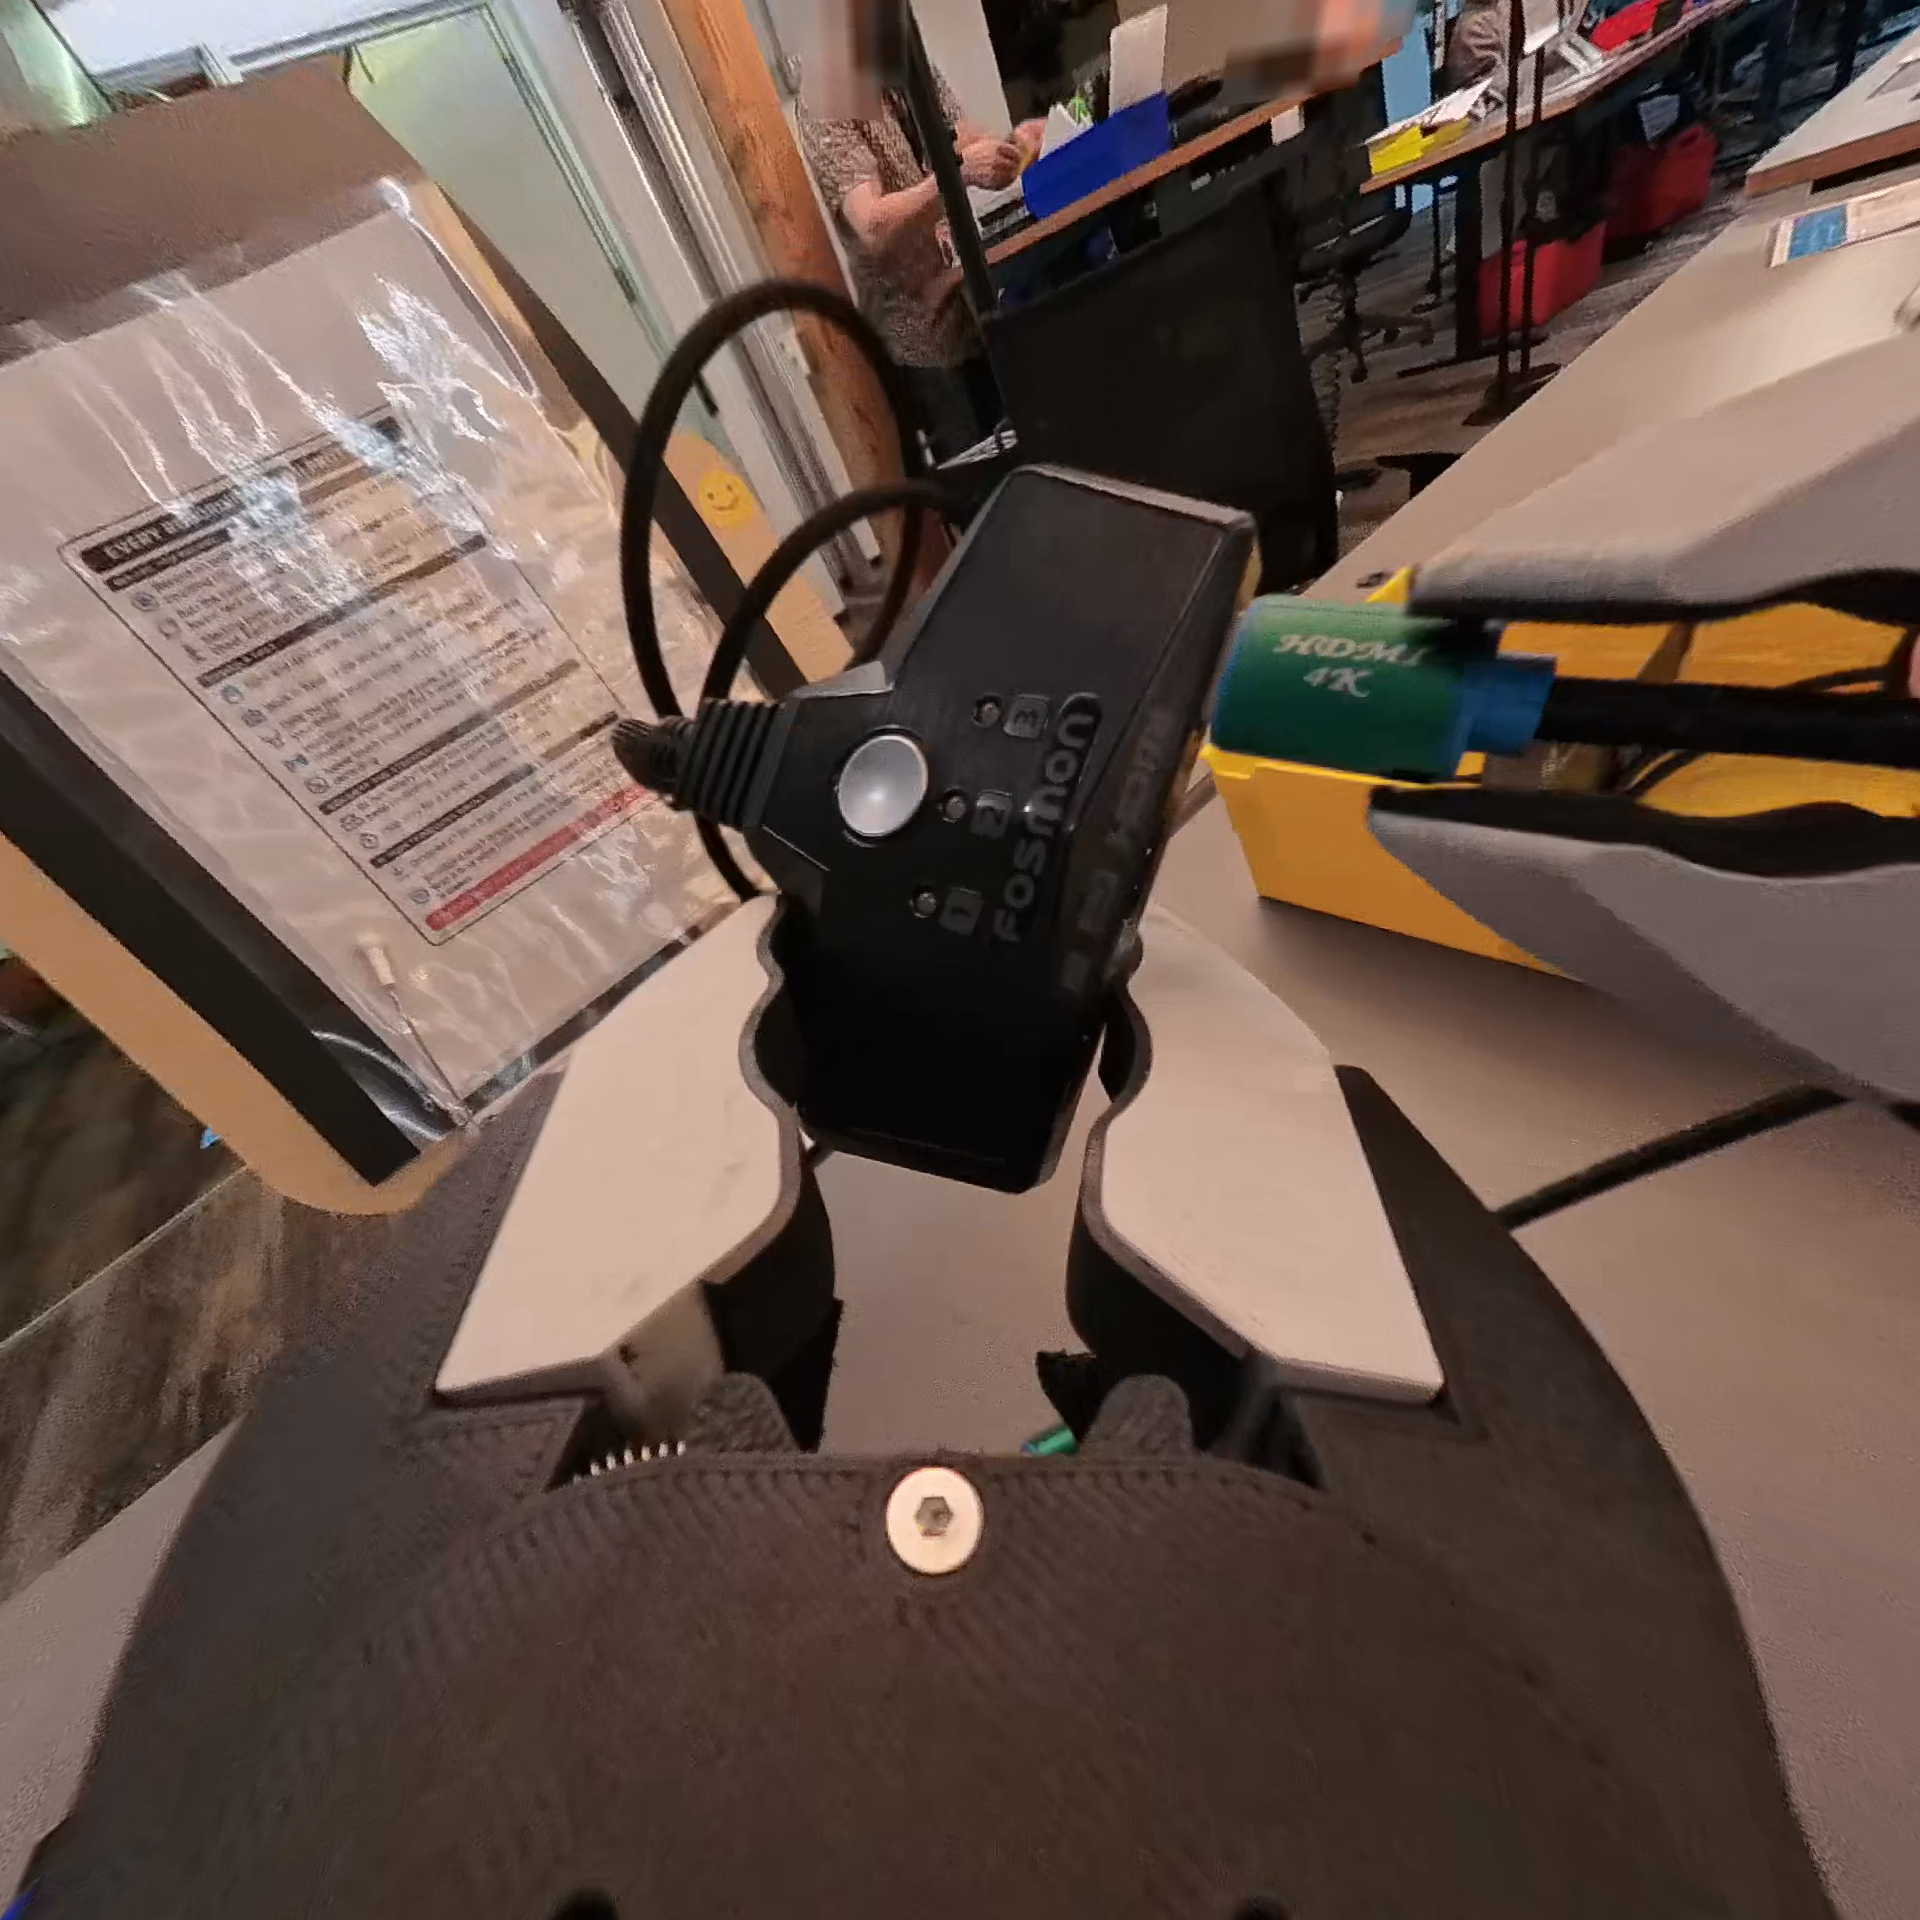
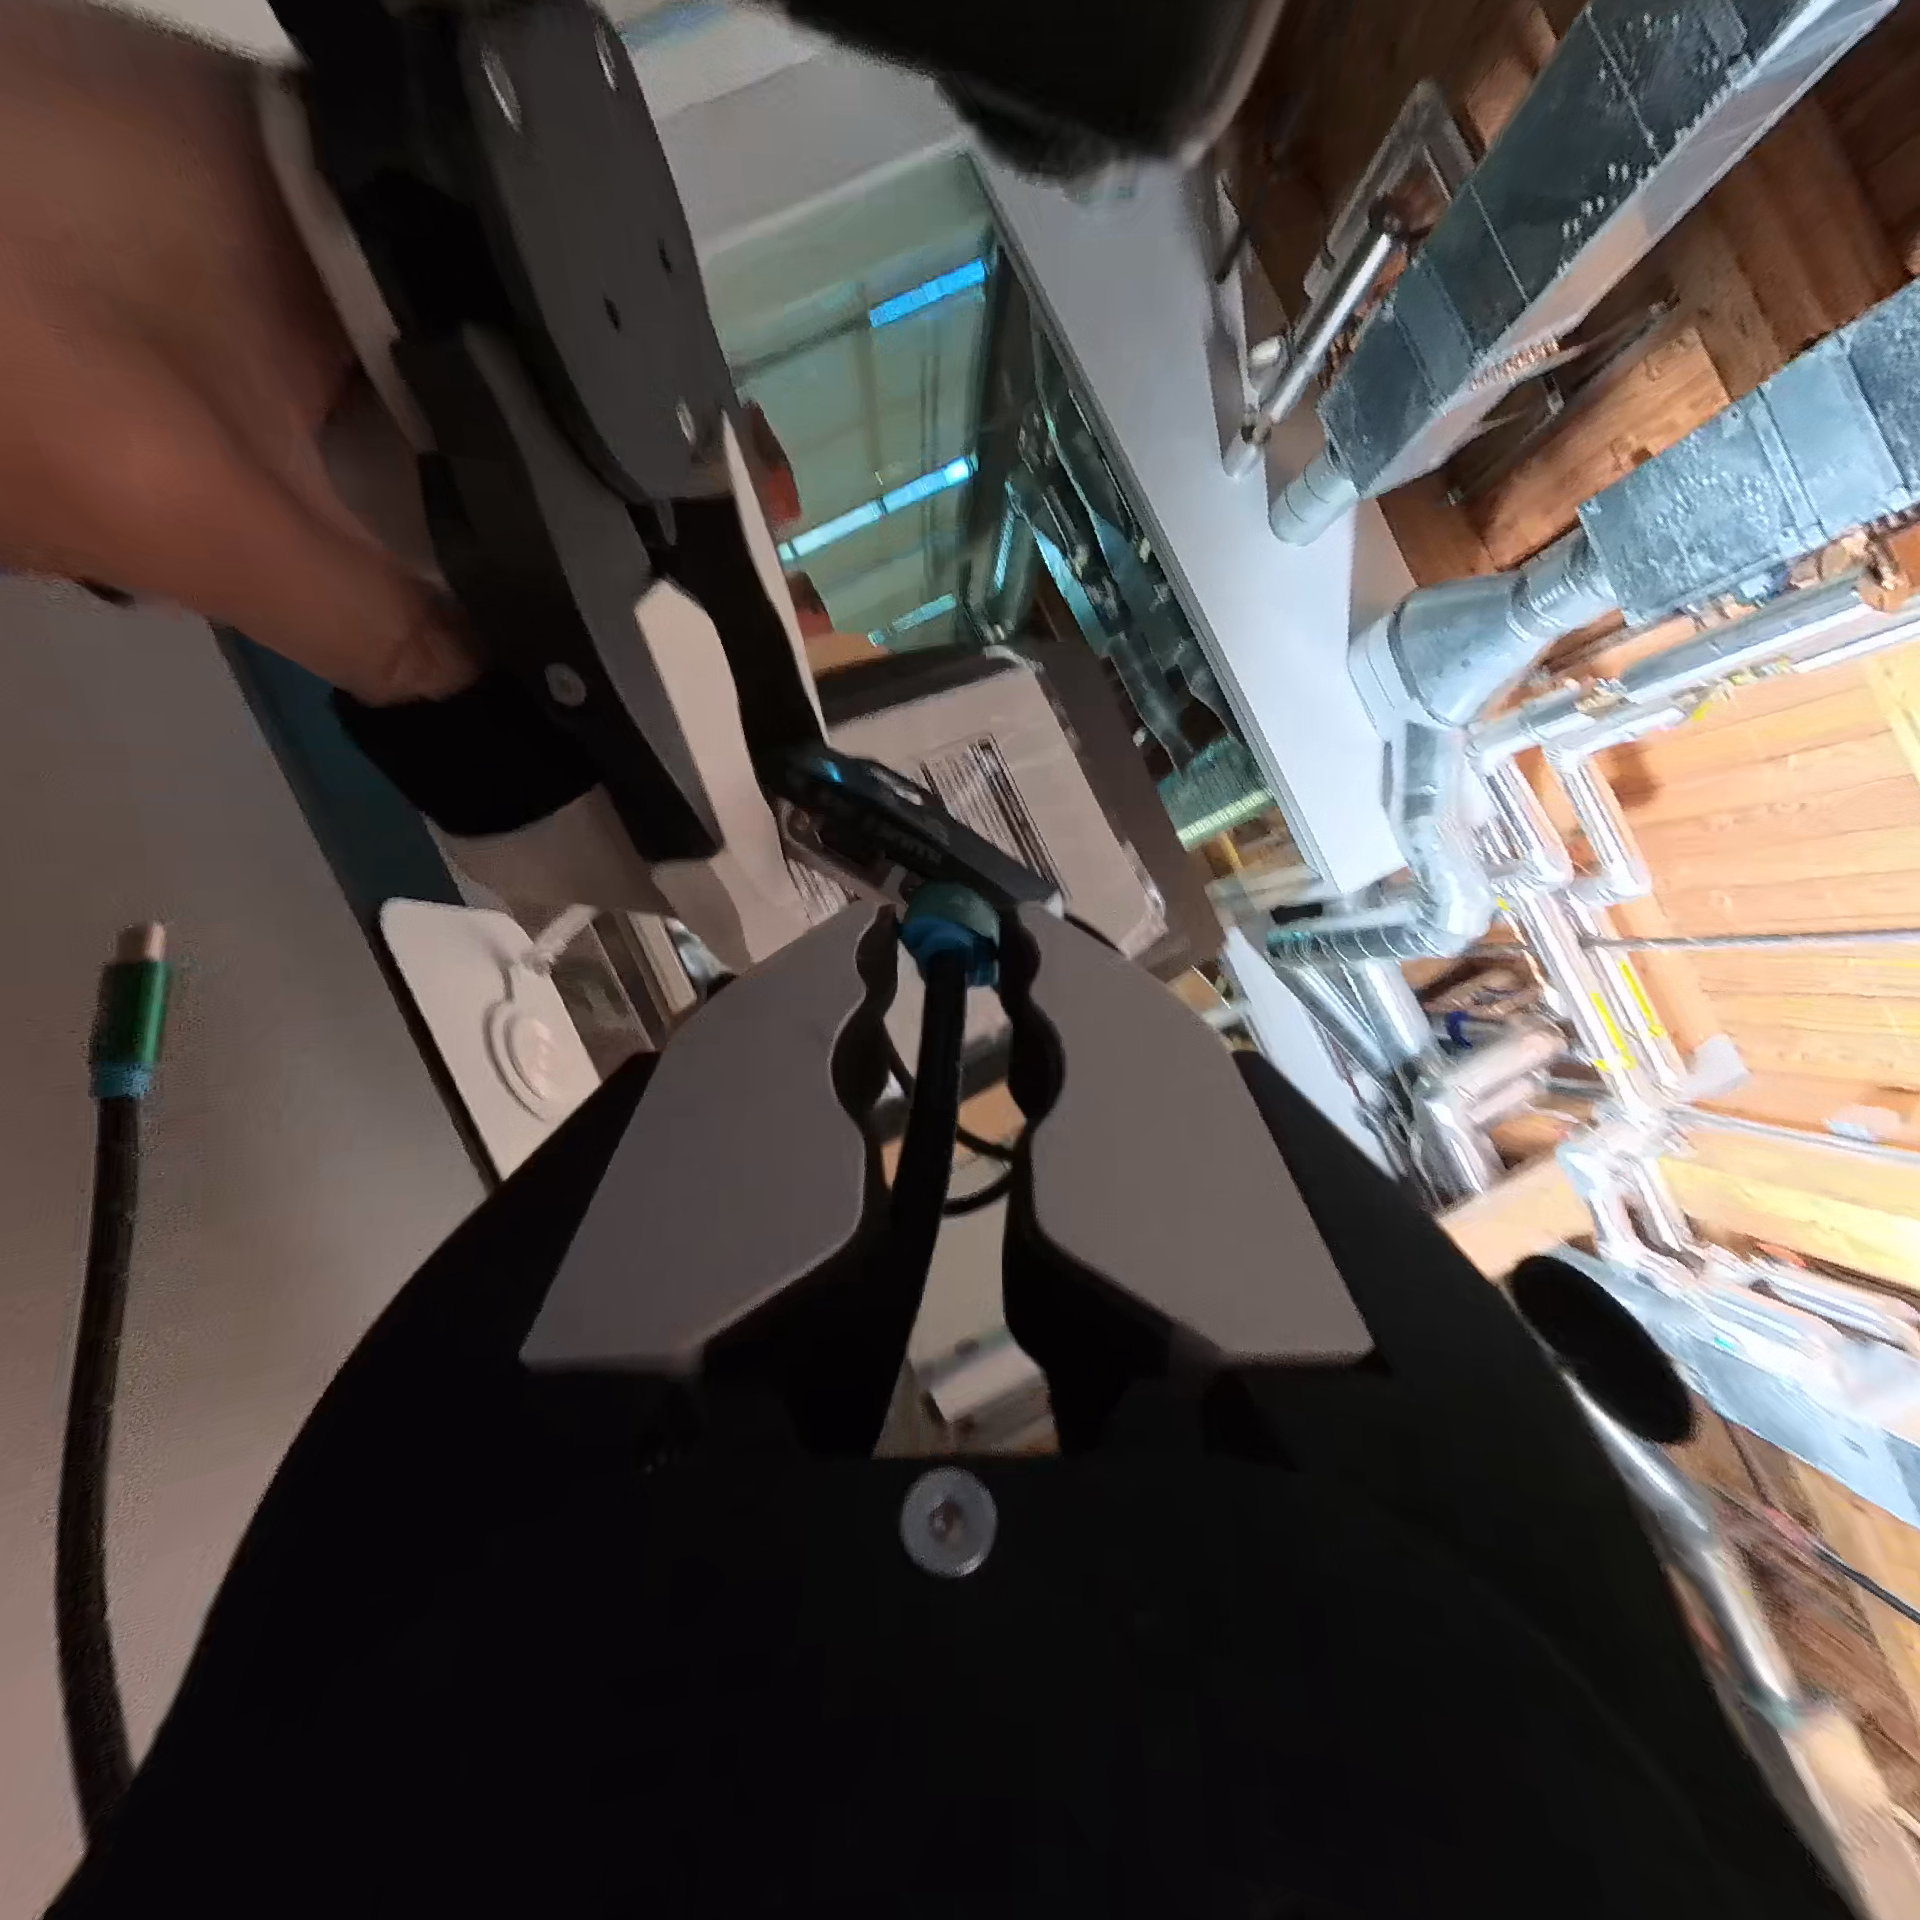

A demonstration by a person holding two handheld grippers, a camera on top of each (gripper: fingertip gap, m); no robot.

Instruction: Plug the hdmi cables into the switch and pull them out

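Yellow bin (image 1: 1340, 852) and laminated sheet (image 1: 343, 665) behind work area; spare green-ended cable (image 2: 125, 1049) lying apart on table (image 2: 291, 1039). Port contact hidden. Left gripper (image 1: 940, 1023) clamped on black switch (image 1: 997, 831), held aloft. Right gripper (image 2: 951, 920) clamped on green plug (image 1: 1340, 686), at switch's end face.

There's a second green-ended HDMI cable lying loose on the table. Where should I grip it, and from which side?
Judging from the right wrist view, grip the spare cable's green plug shell, not the braided cord or the bare metal tip. It lies flat on the table with nothing beside it, so come from above, one of the fingers on each long side. The rigid, straight shell should hold steady for plugging; the cord would flex.
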